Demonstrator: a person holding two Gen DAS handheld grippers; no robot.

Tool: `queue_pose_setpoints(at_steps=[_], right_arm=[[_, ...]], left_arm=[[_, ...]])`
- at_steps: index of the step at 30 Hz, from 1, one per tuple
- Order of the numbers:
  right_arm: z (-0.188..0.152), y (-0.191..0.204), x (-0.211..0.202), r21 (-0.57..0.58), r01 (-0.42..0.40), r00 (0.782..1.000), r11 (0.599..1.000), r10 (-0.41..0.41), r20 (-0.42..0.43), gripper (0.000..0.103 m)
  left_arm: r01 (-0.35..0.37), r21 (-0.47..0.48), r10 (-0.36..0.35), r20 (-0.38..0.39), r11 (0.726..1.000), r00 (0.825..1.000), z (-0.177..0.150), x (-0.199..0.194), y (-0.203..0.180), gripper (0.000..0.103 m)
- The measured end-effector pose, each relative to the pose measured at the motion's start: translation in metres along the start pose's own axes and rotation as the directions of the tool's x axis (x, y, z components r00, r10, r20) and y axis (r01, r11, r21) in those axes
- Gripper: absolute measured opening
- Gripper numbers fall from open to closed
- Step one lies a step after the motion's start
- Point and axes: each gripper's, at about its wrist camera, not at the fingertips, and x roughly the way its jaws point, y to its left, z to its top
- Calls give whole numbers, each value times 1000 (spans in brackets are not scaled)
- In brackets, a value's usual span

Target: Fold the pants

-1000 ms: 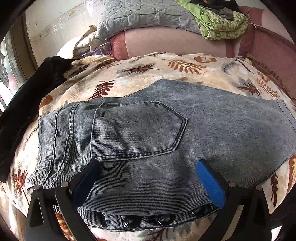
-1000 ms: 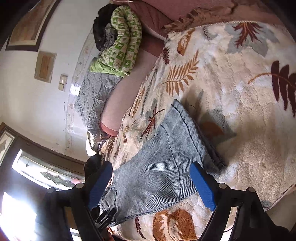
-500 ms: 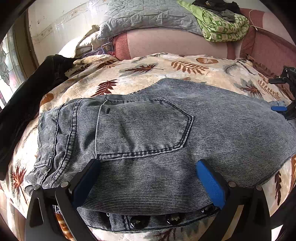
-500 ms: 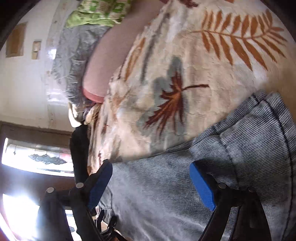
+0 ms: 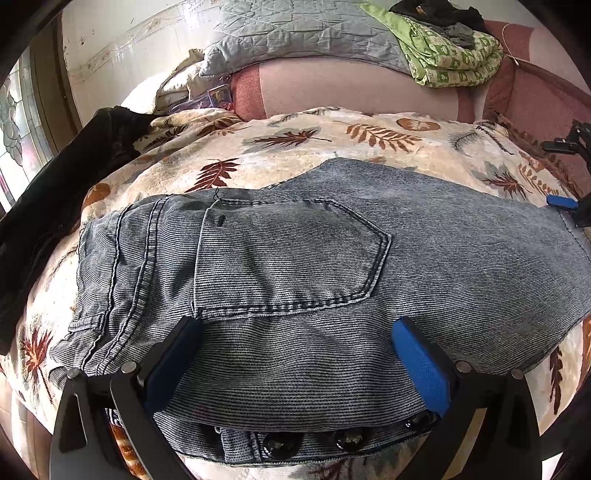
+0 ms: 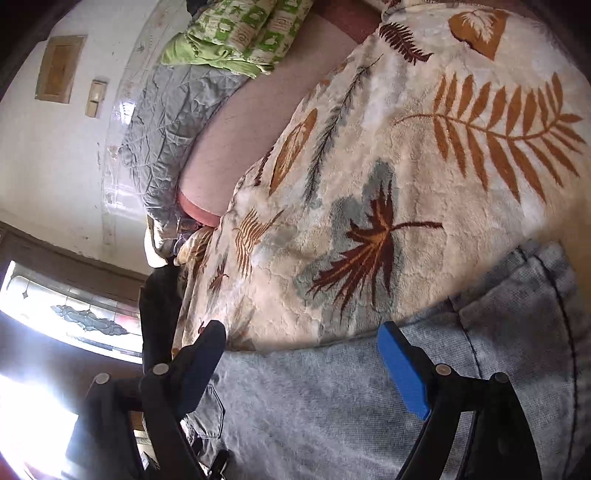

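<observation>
The grey-blue denim pants (image 5: 295, 258) lie folded flat on the leaf-print blanket (image 5: 295, 140), back pocket up, waistband at the left, buttons at the near edge. My left gripper (image 5: 295, 354) is open, low over the near part of the pants by the pocket. My right gripper (image 6: 299, 358) is open, low over the pants (image 6: 369, 413) at their far edge by the hem. One of its blue fingertips (image 5: 561, 202) shows at the right end of the pants in the left wrist view.
A black garment (image 5: 55, 192) lies along the left edge of the bed. A grey quilted pillow (image 5: 306, 33) and a green patterned cloth (image 5: 450, 51) sit on the pink headboard cushion (image 5: 351, 88). A window (image 6: 55, 317) is at the left.
My right gripper has come down from above the bed to the hem end of the pants. My left gripper has barely moved; the pants look flatter.
</observation>
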Motion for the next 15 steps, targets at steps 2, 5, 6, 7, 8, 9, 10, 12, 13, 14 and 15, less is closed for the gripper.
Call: queue_pose_setpoints(at_steps=[2,5,6,7,8,9,10,12,13,14,15], right_arm=[[-15,0,-19,-11,46,999,999,-45,16,87],[-52,0,-63,-29,35,997,999,-32,73,87],[-67,-1,-77,-27,30,995,999,-27,91,87],[-81,-3,-92,-24,29,993,999,-27,113,87],[-94,-6,-105,-15,20,991,1000,-18,134,87],[-106,-12,-118,13,8,988,1000,-9,155,87],[-116,-21,-129,59,3,985,998,-14,174,87],[-130,-46,-145,164,-8,983,986,-23,185,87],[-133,-60,-150,223,-11,984,975,-30,178,87],[-134,-74,-153,269,-21,984,963,-28,177,87],[-132,-85,-155,303,-25,983,953,-32,183,87]], left_arm=[[3,-7,-3,1,1000,1000,1,0,1,103],[17,-23,-17,8,1000,1000,1,-3,2,103],[27,-36,-26,17,999,1000,2,-5,4,103],[40,-48,-39,27,998,999,2,-7,6,103],[54,-59,-52,38,997,998,2,-10,6,103],[65,-66,-62,46,996,997,3,-13,6,103],[75,-66,-71,58,995,996,5,-16,4,103],[94,-55,-89,79,994,993,8,-23,-2,103],[100,-43,-96,87,994,992,9,-27,-7,103],[105,-29,-102,94,994,990,10,-30,-12,103],[107,-13,-105,96,994,990,11,-33,-17,103]])
